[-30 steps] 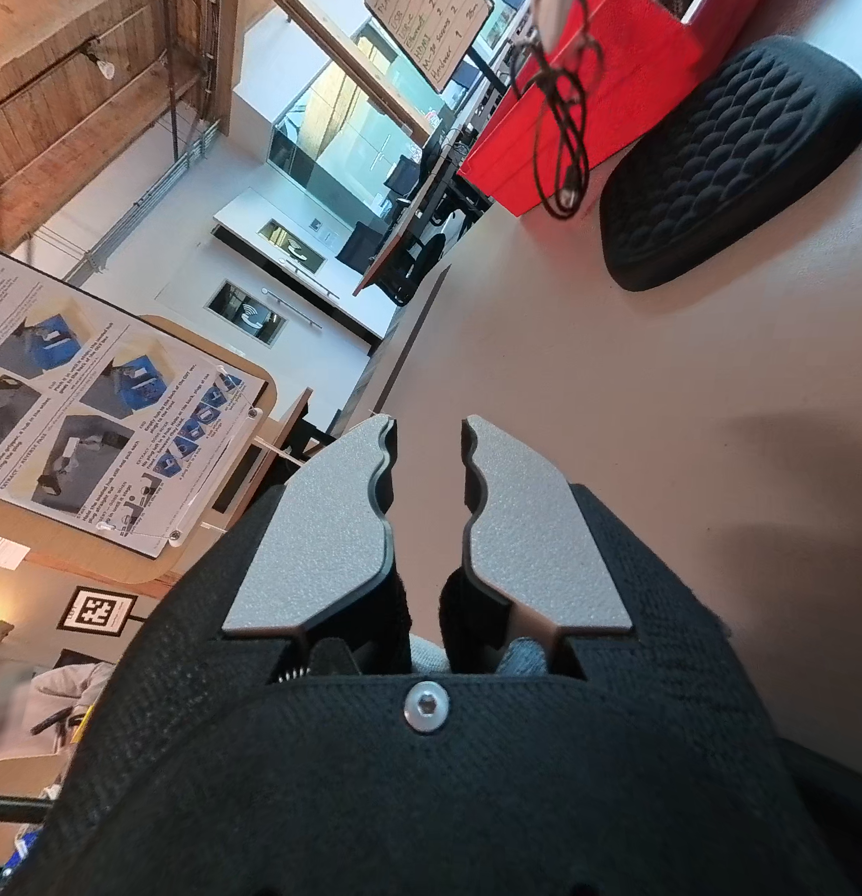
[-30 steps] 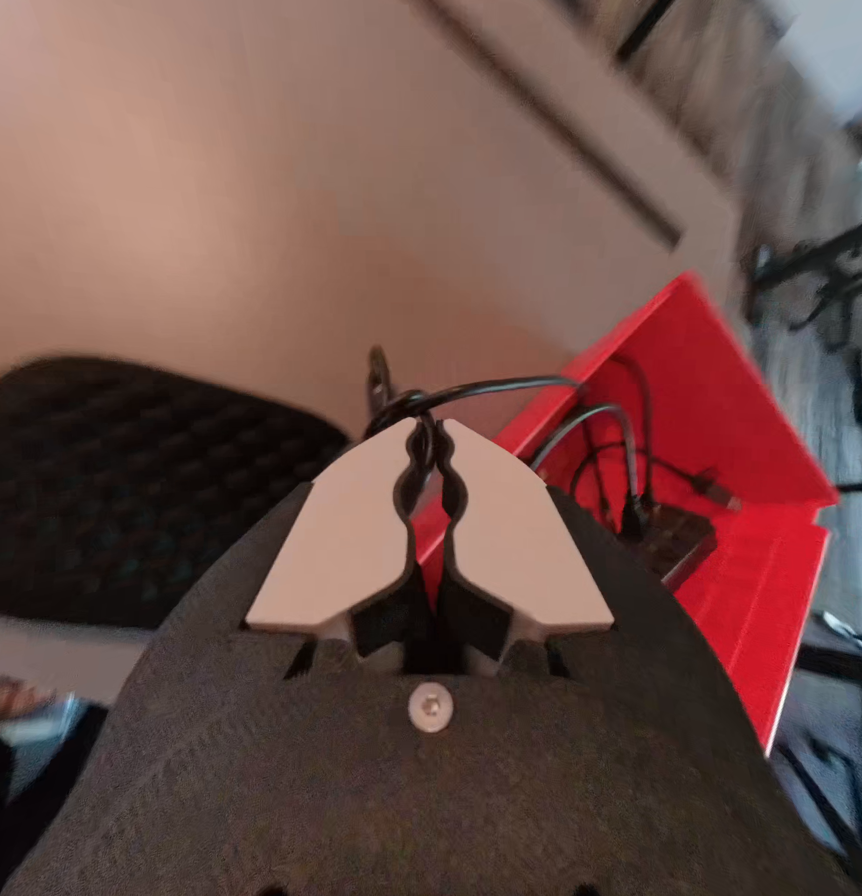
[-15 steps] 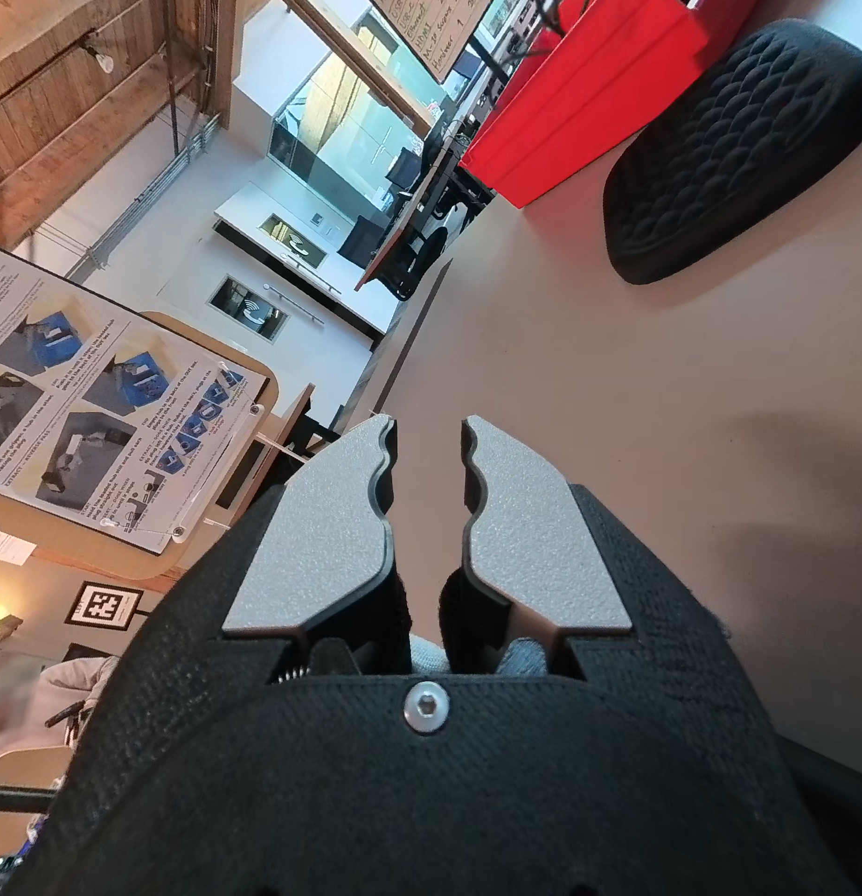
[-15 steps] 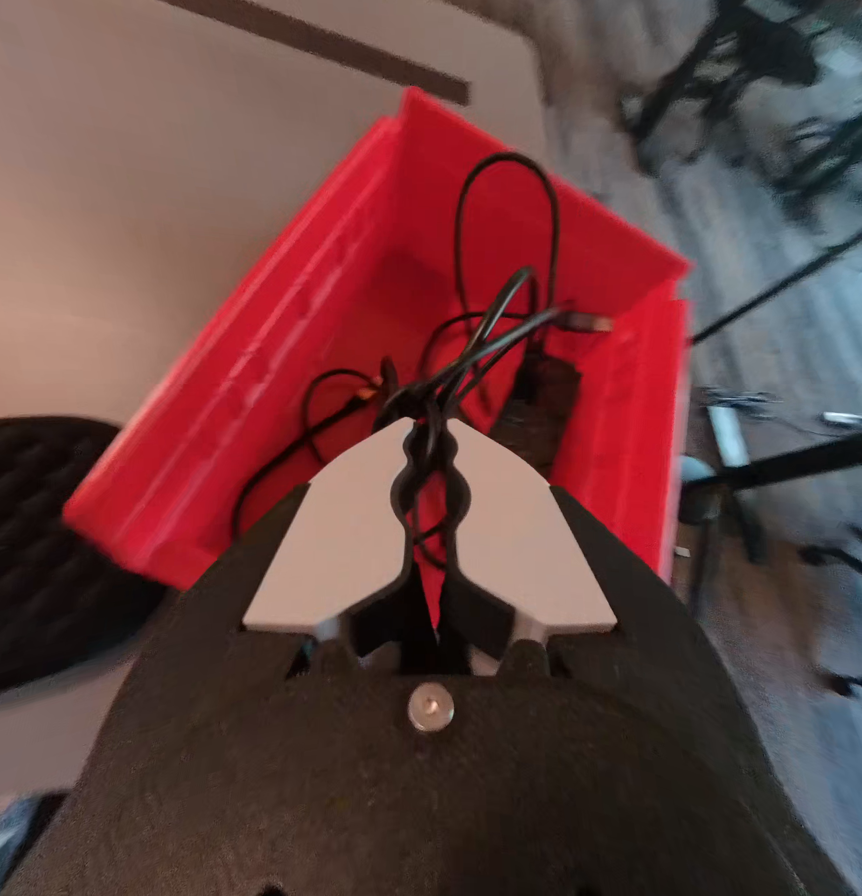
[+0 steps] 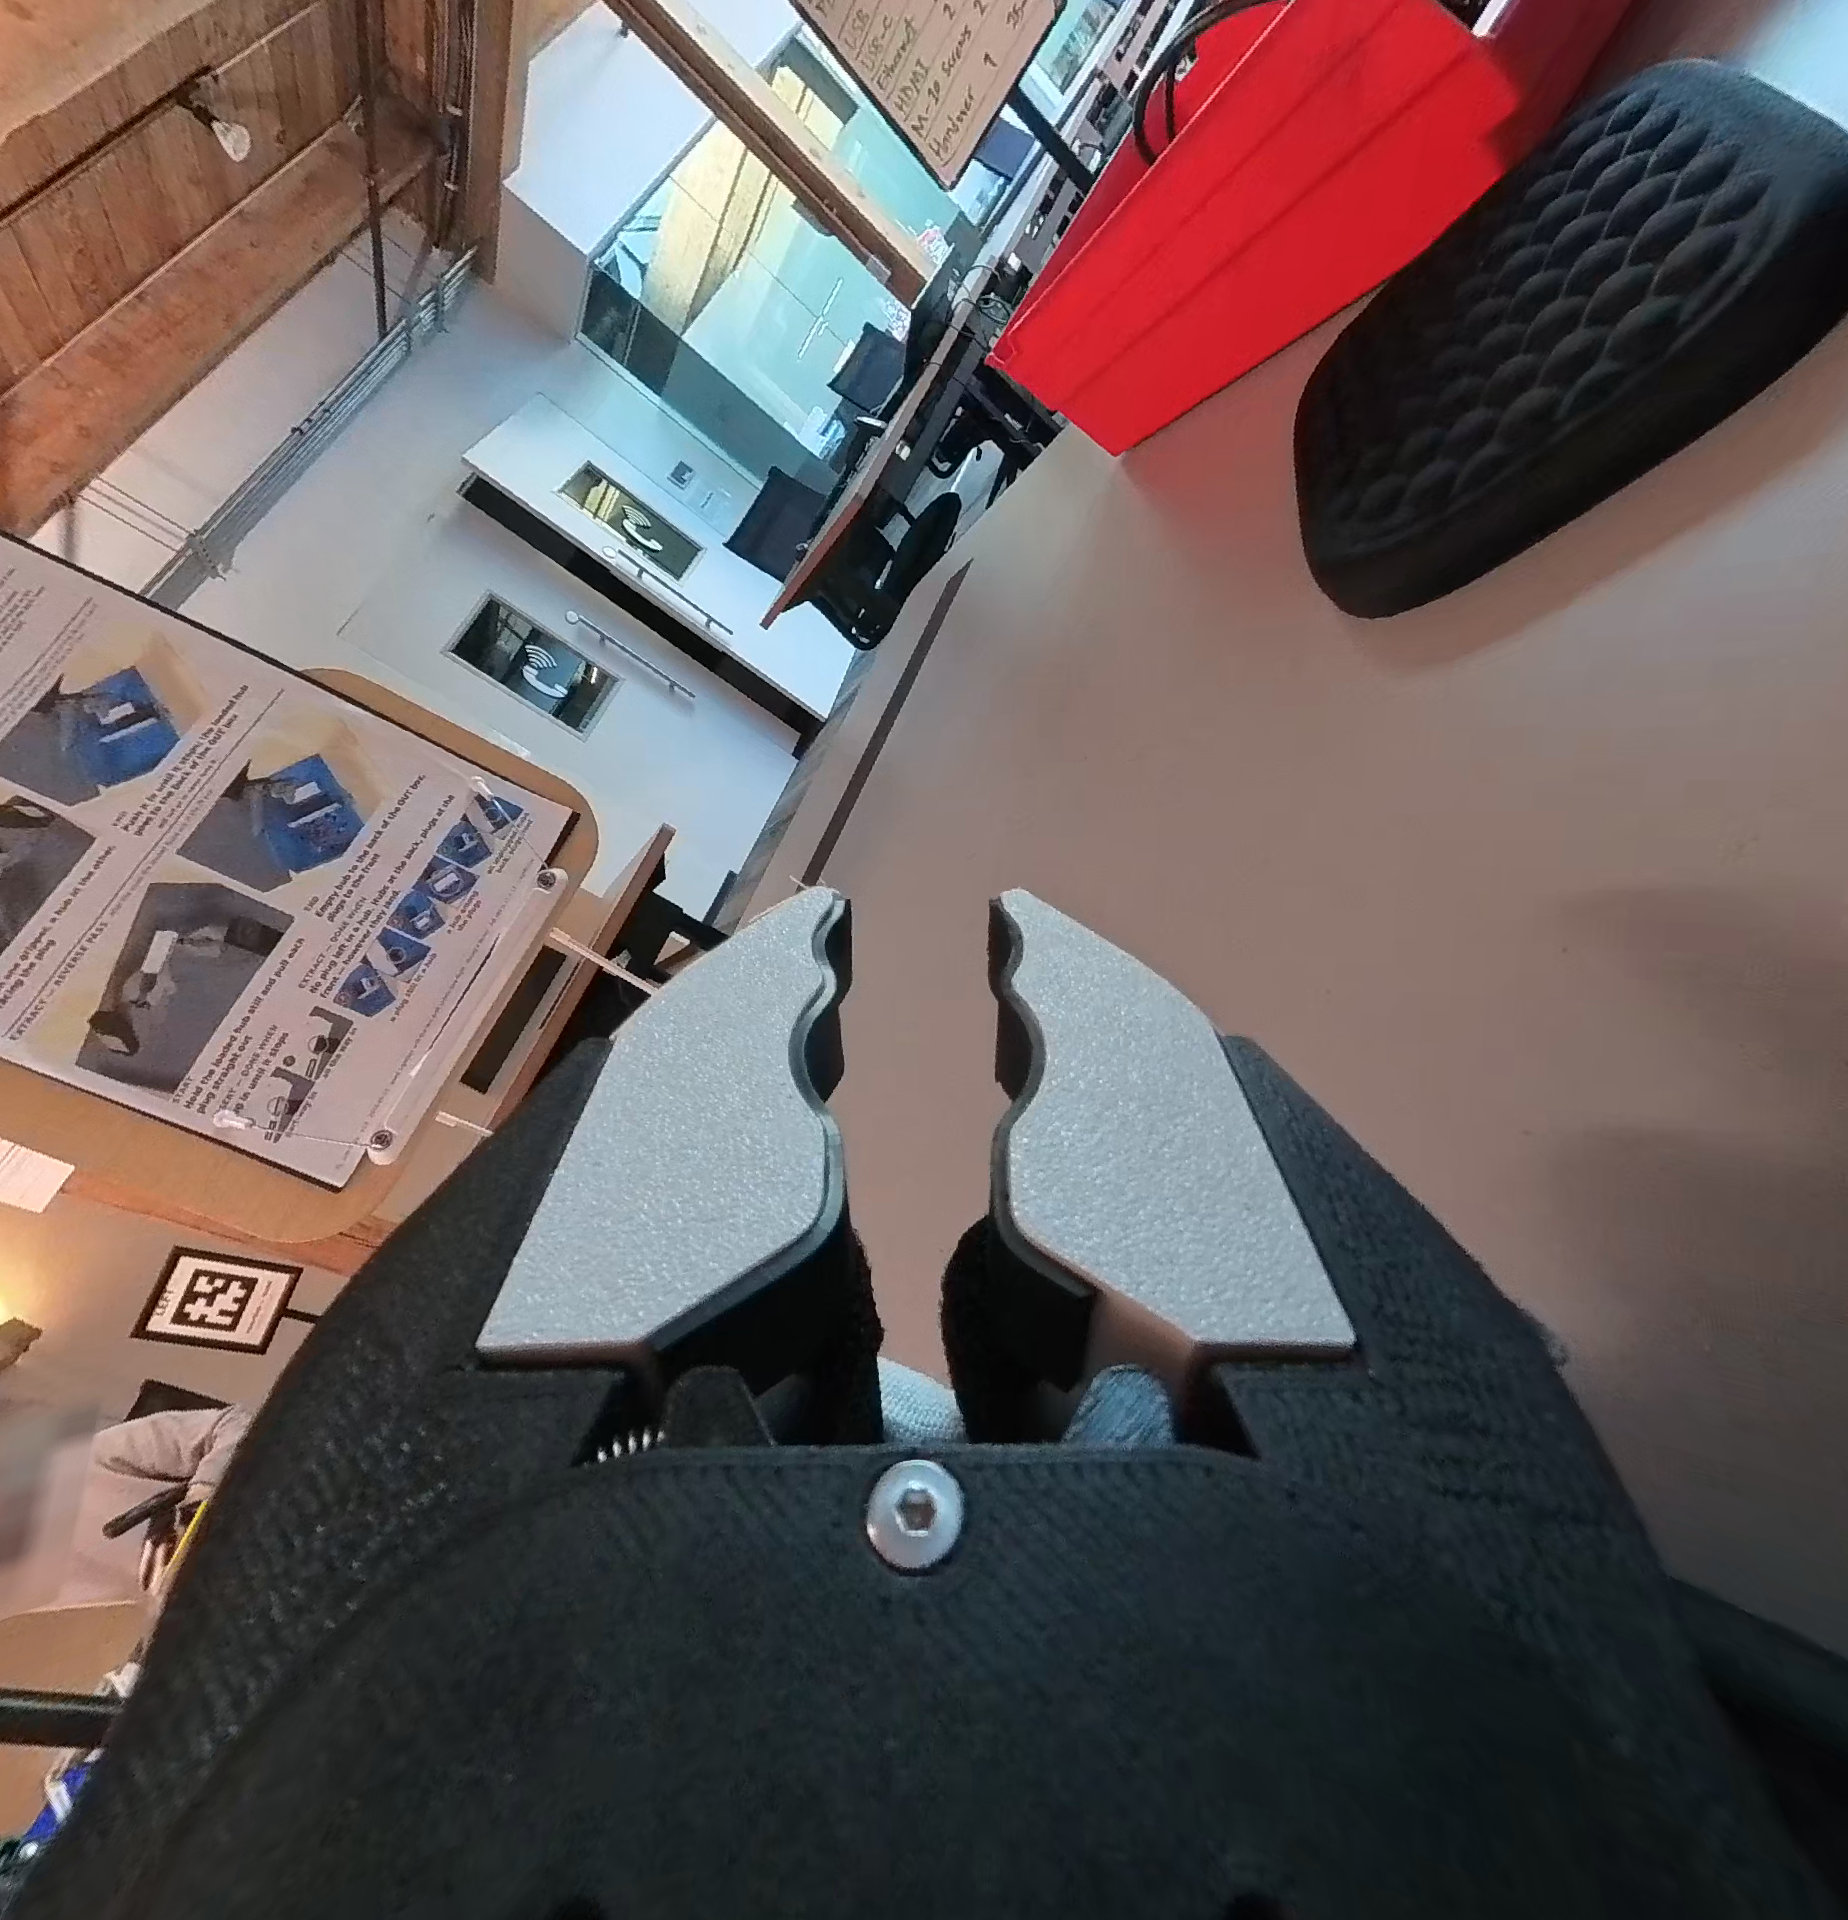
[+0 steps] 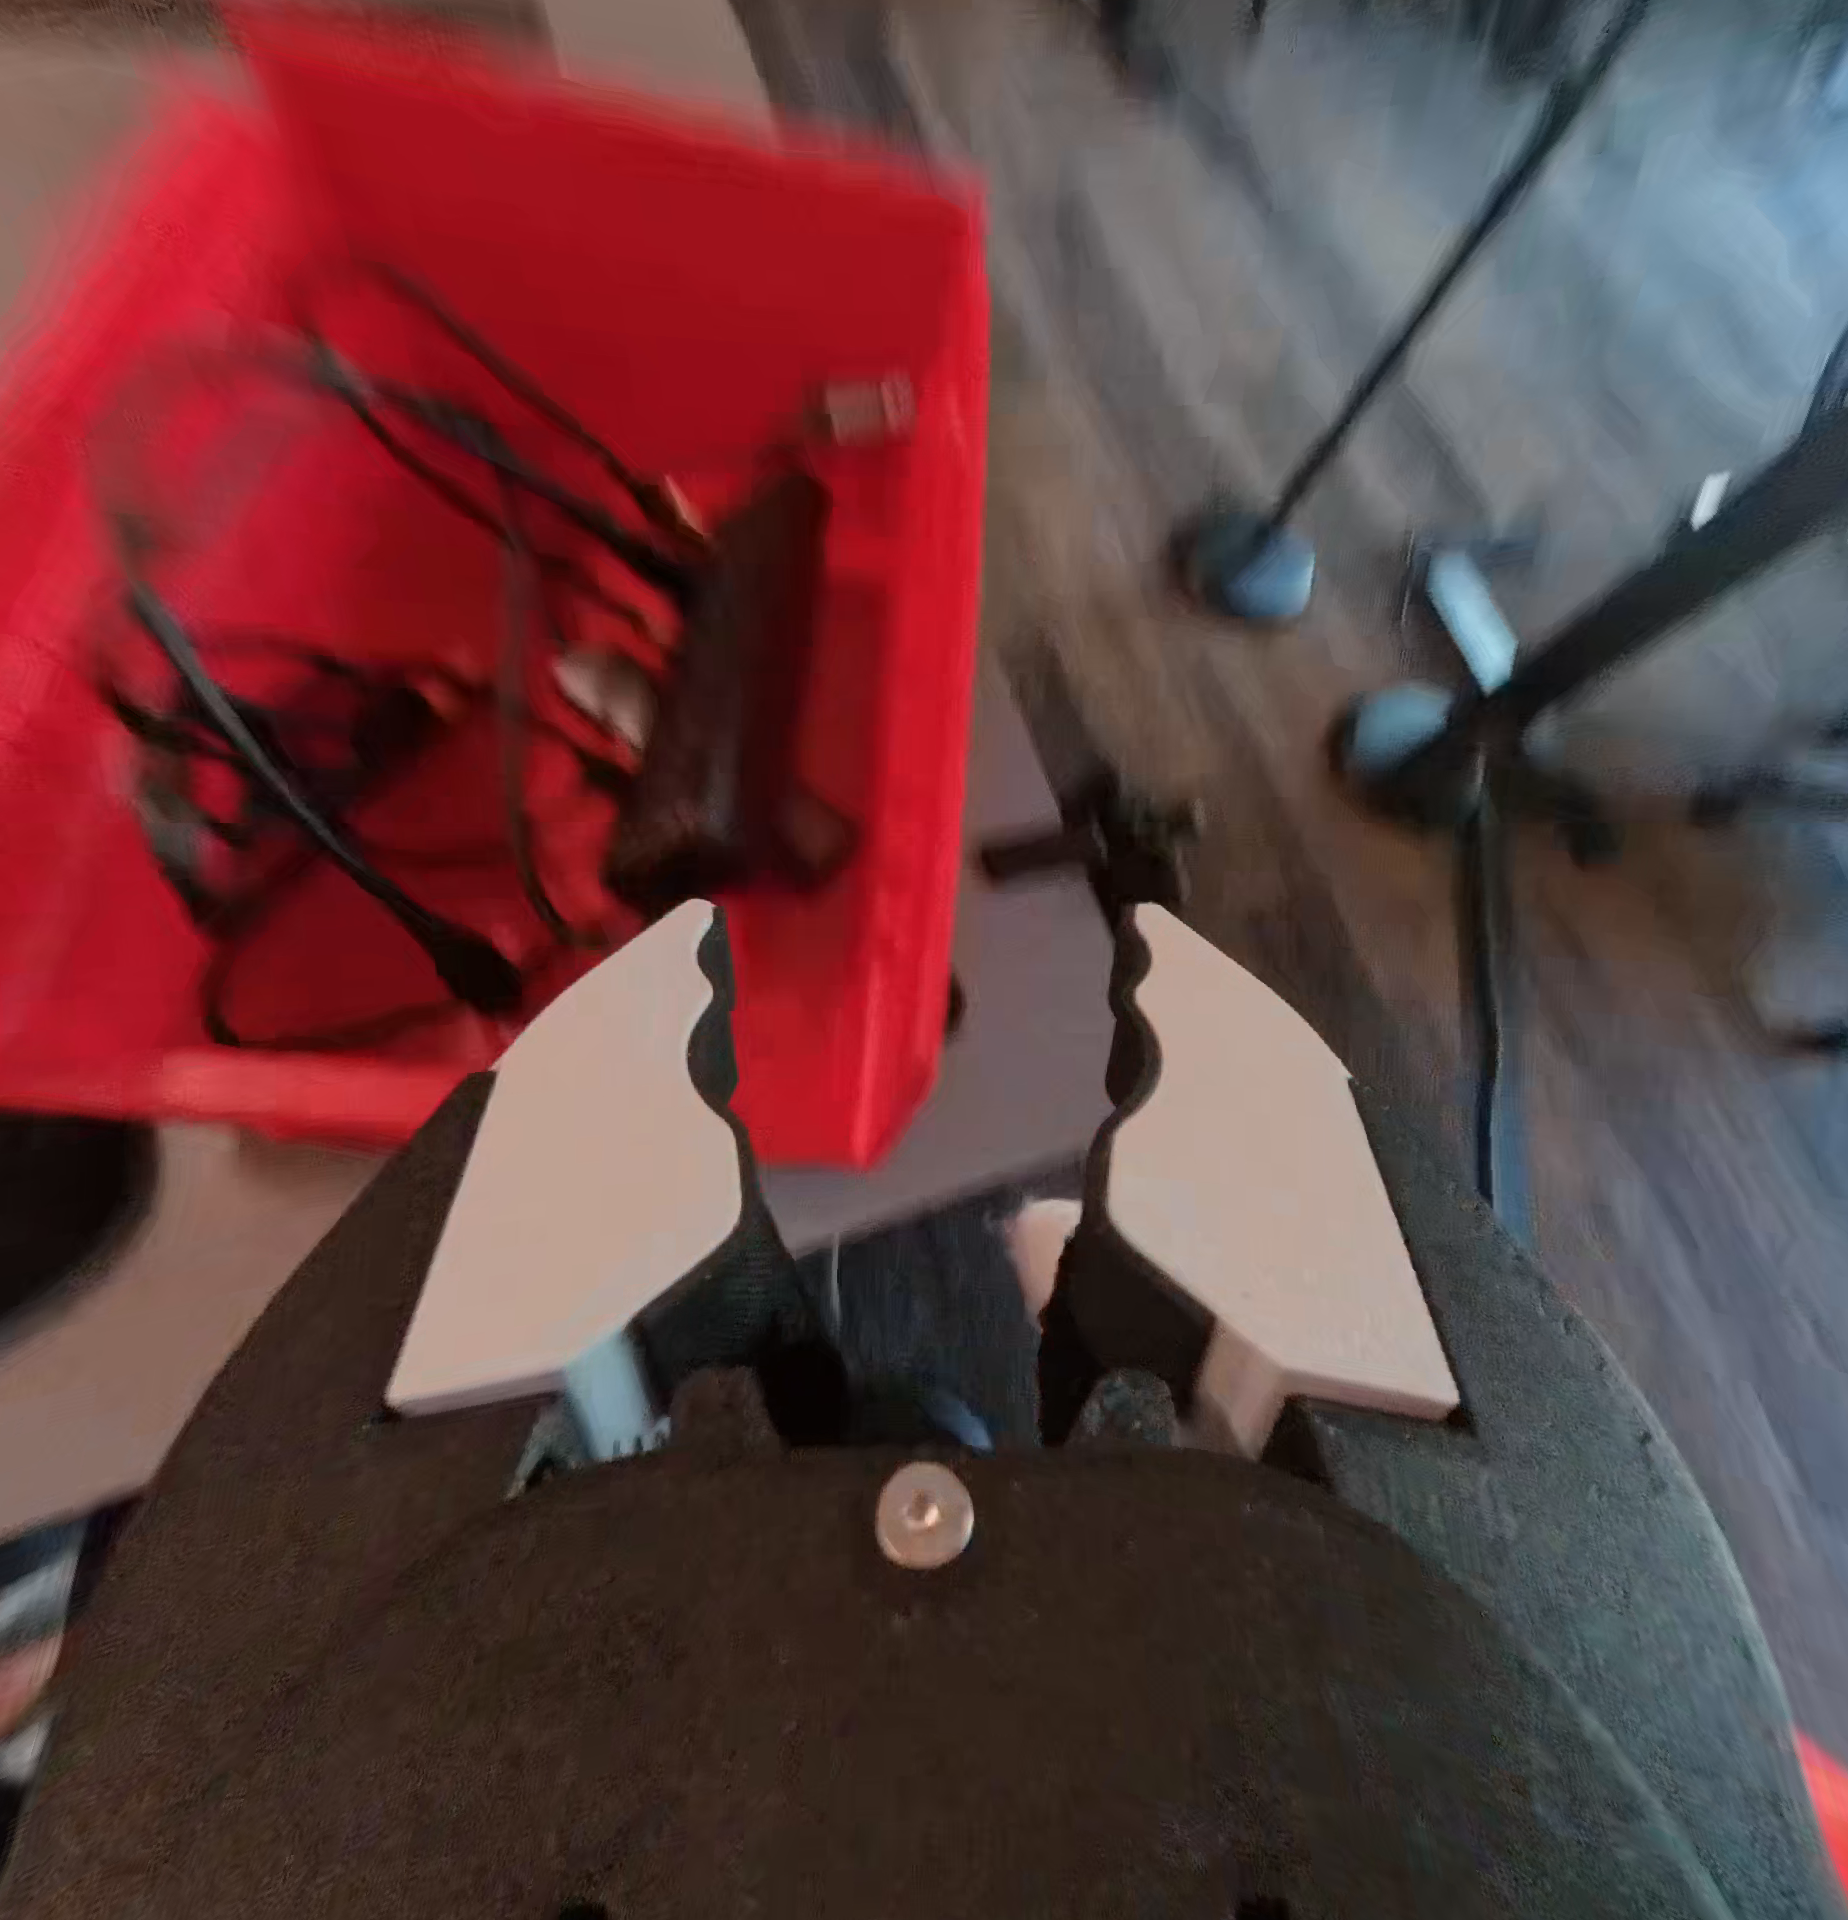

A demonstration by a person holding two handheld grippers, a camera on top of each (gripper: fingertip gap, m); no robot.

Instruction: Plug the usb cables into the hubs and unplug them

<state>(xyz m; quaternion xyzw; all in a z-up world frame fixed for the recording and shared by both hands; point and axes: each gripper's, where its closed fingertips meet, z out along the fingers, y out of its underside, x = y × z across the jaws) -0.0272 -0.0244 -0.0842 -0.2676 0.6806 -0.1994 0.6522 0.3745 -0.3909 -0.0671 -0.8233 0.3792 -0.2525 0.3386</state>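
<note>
The left tongs [image 5: 918,925] stand slightly parted, gripping nothing. The right tongs [image 6: 922,930] gape wide with nothing between their fingers, though that view is badly blurred.

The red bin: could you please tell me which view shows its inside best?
The right wrist view, though blurred: it looks down into the red bin, showing black cables and a dark hub on its floor. The left wrist view shows only the bin's outer wall, with a bit of cable above the rim.
</note>
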